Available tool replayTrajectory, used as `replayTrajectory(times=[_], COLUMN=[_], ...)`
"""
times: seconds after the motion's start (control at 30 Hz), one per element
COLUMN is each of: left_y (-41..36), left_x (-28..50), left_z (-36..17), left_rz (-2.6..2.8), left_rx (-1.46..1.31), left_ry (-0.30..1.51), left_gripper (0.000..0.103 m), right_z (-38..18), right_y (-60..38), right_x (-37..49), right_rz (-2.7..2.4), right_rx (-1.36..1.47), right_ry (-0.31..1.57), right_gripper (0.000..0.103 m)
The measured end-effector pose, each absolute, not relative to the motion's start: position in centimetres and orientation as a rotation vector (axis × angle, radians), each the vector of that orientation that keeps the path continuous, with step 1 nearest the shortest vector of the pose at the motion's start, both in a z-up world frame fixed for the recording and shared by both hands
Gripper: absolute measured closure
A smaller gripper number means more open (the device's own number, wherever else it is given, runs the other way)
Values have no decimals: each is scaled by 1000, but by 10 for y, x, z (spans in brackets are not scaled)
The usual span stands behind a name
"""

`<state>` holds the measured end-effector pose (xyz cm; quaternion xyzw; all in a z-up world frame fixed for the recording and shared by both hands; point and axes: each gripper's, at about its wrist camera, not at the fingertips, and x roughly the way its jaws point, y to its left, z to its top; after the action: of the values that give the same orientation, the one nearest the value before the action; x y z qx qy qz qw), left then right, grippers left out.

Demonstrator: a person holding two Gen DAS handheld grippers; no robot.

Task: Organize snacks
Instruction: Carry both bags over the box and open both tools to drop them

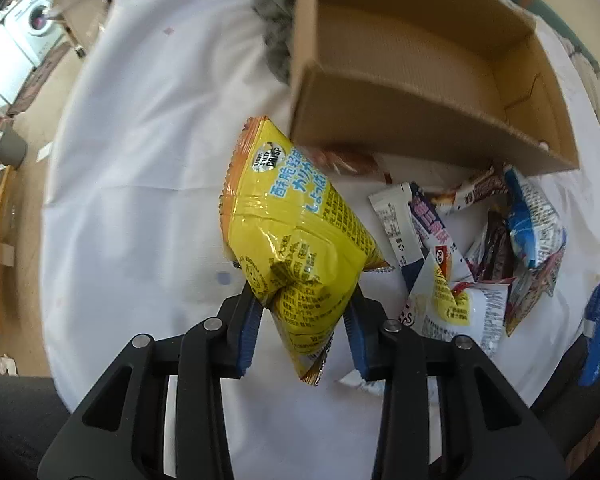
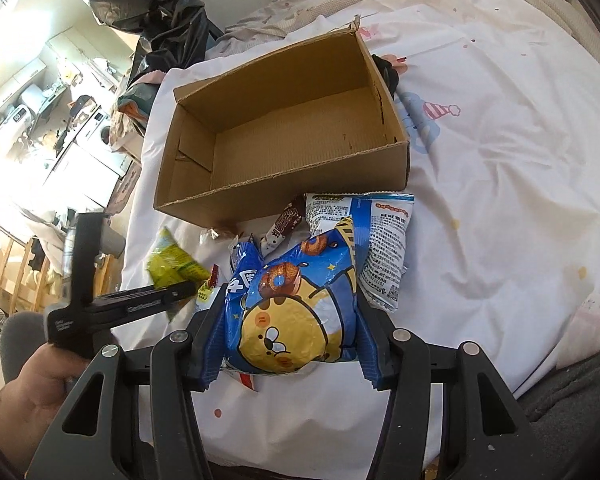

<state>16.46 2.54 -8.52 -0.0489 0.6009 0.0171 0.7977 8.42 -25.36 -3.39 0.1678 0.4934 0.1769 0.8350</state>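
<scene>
Left gripper clamped on yellow bag, long axis toward box; right gripper clamps blue bag

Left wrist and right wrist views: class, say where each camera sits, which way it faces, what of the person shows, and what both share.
Left wrist view: on the left gripper, facing steeply down at the white sheet; jaws pinch a yellow snack bag; no hand shows.
Right wrist view: on the right gripper, facing down and forward; jaws clamp a blue doughnut snack bag; the left hand shows.
Shared: empty cardboard box, the loose snack pile, both held bags.
</scene>
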Motion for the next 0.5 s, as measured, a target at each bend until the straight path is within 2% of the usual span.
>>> replayTrajectory(times=[0.17, 0.3, 0.5], left_y=[34, 46, 41], left_x=[144, 125, 159], left_z=[-44, 10, 55], left_rz=[105, 166, 87], left_rx=[-94, -132, -145], left_ry=[1164, 951, 828], left_gripper=[69, 69, 69], right_z=[-19, 17, 30], right_y=[-261, -286, -298], right_x=[80, 75, 103], right_rz=[398, 416, 410], right_rx=[393, 489, 502], right_ry=[975, 771, 721], right_gripper=[46, 46, 46])
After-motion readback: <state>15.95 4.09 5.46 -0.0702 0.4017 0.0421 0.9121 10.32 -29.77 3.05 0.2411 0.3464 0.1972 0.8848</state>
